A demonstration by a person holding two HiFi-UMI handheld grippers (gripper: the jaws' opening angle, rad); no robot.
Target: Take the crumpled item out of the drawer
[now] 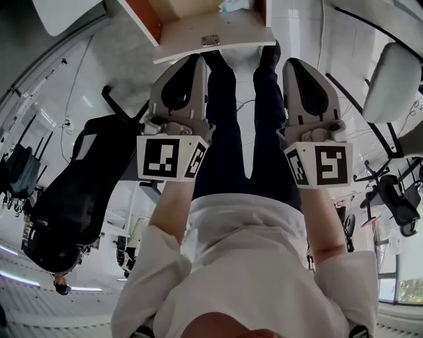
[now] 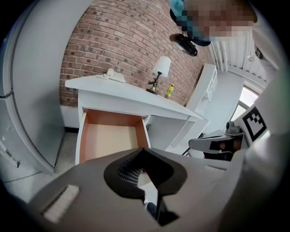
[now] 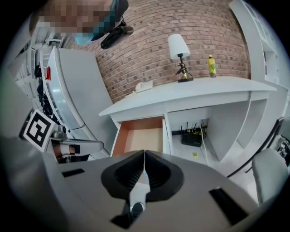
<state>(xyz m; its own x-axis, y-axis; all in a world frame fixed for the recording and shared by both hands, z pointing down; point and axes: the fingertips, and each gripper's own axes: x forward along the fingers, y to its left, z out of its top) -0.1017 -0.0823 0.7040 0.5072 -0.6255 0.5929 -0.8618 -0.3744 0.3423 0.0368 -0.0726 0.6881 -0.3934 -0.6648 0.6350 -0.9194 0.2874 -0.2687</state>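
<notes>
The open drawer [image 2: 108, 139] of a white desk [image 2: 131, 96] shows a bare tan floor in both gripper views. In the head view the drawer [image 1: 198, 30] lies at the top edge, and a pale bluish crumpled thing [image 1: 232, 5] shows at its far end, mostly cut off. My left gripper [image 1: 198, 59] and right gripper [image 1: 289, 63] are held side by side above the person's legs, short of the drawer front. The jaws of each meet at the tips with nothing between them. The left gripper [image 2: 144, 150] and the right gripper [image 3: 144, 152] both point at the drawer.
On the desk stand a lamp [image 3: 180, 54], a yellow bottle [image 3: 211, 65] and a white phone [image 2: 113, 75]. A router [image 3: 192, 136] sits under the desk. A tall white cabinet [image 2: 27, 90] is to the left. Office chairs [image 1: 393, 82] stand around the person.
</notes>
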